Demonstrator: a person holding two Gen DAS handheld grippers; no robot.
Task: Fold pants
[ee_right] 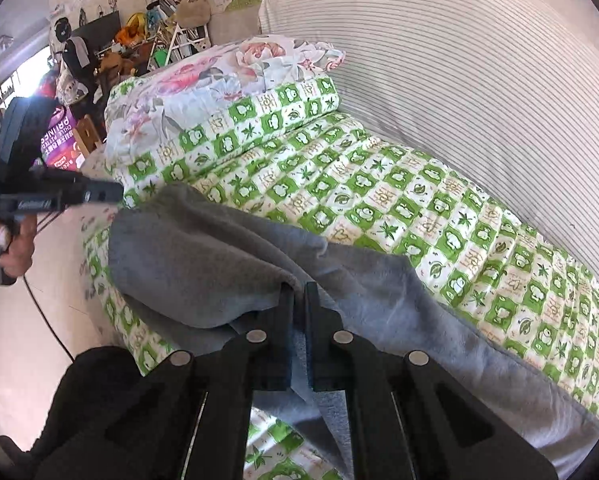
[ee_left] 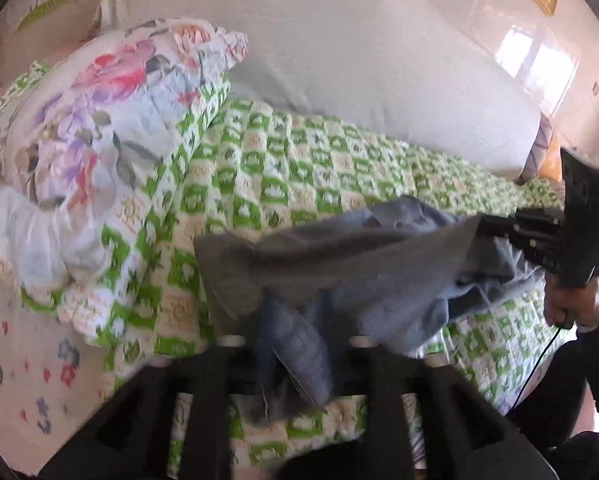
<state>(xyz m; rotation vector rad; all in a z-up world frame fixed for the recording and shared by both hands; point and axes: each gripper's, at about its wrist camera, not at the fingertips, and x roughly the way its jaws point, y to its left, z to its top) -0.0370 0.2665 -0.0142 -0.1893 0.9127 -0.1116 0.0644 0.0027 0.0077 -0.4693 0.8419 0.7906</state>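
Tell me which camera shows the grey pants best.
The right wrist view: the grey pants spread sharp across the green checked quilt, pinched in the right tongs. The left wrist view shows them blurred and bunched.

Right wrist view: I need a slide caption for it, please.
Right hand-held gripper pinches a fold of grey pants on a green-checked bedspread.

Grey pants (ee_right: pixel 227 264) are lying on a green-and-white checked quilt (ee_right: pixel 419 216); beside the quilt, a pink-and-purple floral pillow (ee_left: pixel 99 104) and a grey-striped white mattress (ee_right: pixel 479 80) are showing.
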